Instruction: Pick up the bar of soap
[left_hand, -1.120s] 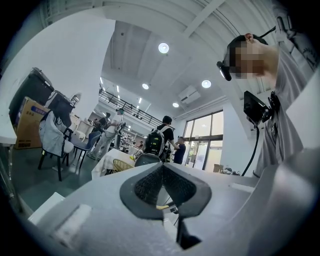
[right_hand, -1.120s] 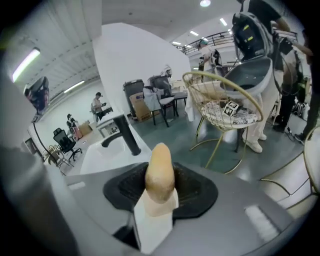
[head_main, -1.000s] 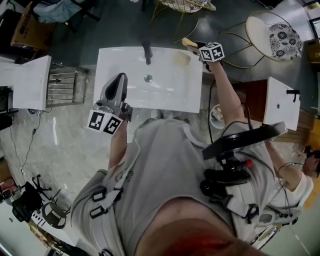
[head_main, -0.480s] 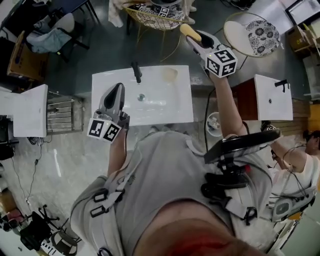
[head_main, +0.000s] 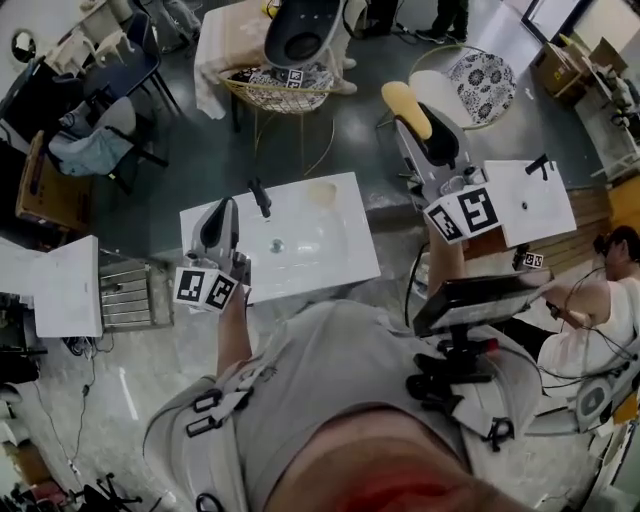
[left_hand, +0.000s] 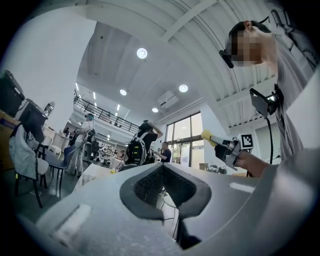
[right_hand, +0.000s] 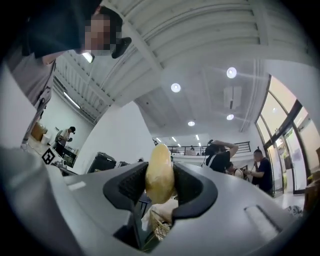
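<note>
Bar of soap (right_hand: 159, 167): clamped edgewise in right gripper (right_hand: 160, 187), high beyond sink (head_main: 325, 250), pickup apparently complete; left gripper (left_hand: 163, 172): closed, empty, idle over sink.

Open workshop hall, dark floor (head_main: 350, 140), white wall (right_hand: 120, 135).
White basin counters (head_main: 330, 250), wire-frame chairs (head_main: 290, 100), round ceiling lights (left_hand: 142, 53), tall windows (left_hand: 187, 132).

Yellow oval bar of soap (right_hand: 159, 172) (smooth, rounded) — upright on edge — between the jaws of the right gripper (right_hand: 160, 192)
</note>
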